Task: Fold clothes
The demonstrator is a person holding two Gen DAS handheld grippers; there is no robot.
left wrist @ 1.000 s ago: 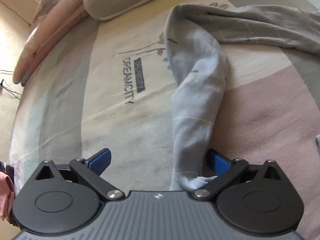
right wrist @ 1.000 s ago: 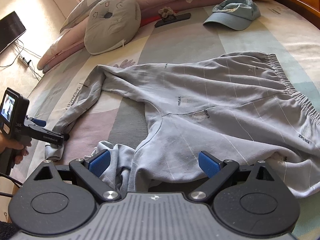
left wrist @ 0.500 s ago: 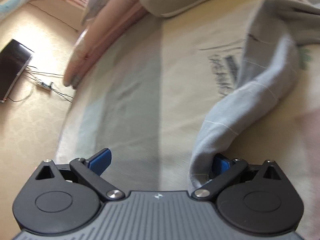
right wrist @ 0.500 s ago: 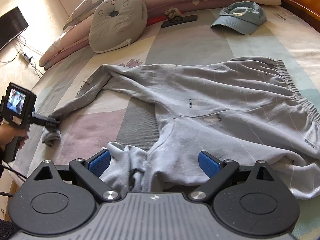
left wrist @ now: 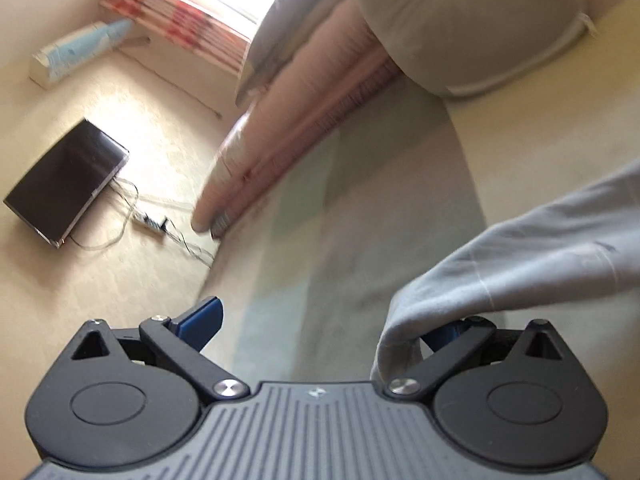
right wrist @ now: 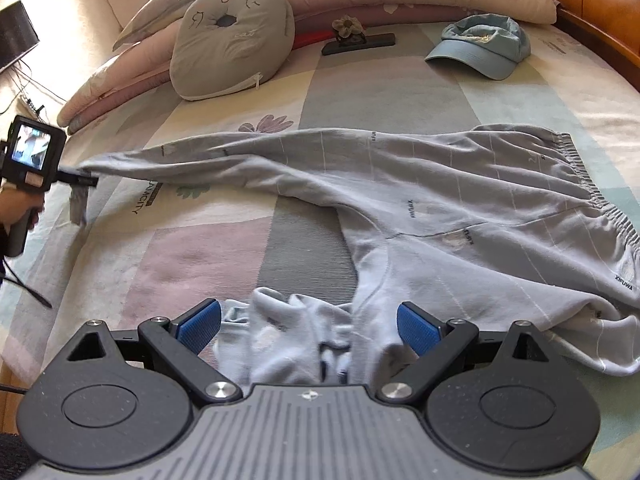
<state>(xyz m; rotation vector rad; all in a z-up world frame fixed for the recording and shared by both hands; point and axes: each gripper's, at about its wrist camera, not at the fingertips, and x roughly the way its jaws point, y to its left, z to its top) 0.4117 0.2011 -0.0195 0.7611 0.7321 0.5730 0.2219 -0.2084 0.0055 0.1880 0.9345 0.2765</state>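
Those grey sweatpants [right wrist: 440,200] are spread across the bed [right wrist: 360,92] with the waistband off to your right and both legs running left. The far leg [right wrist: 192,160] is pulled out long toward the left edge of the bed, and your left gripper [right wrist: 78,179] has its cuff [left wrist: 404,344]. Odd thing though: in the left wrist view the blue pads sit wide apart, with the cuff draped over and hooked on the right-hand finger [left wrist: 444,334], not pinched between the 2. So I'd call it spread, with the cloth just hanging on 1 finger, and it could slip off if you tug hard.

Your right gripper [right wrist: 308,326] is also spread, hovering over the near leg [right wrist: 288,332], which is all bunched up in a heap right between and under its pads, not clamped as far as I can see.

The bit that matters: that far leg's long axis runs left to right, away from the left gripper toward the waistband. So the left hand is the one in place, and I'd guess the move is carrying that cuff rightward along that line, or down onto the near leg. Get a proper pinch first.
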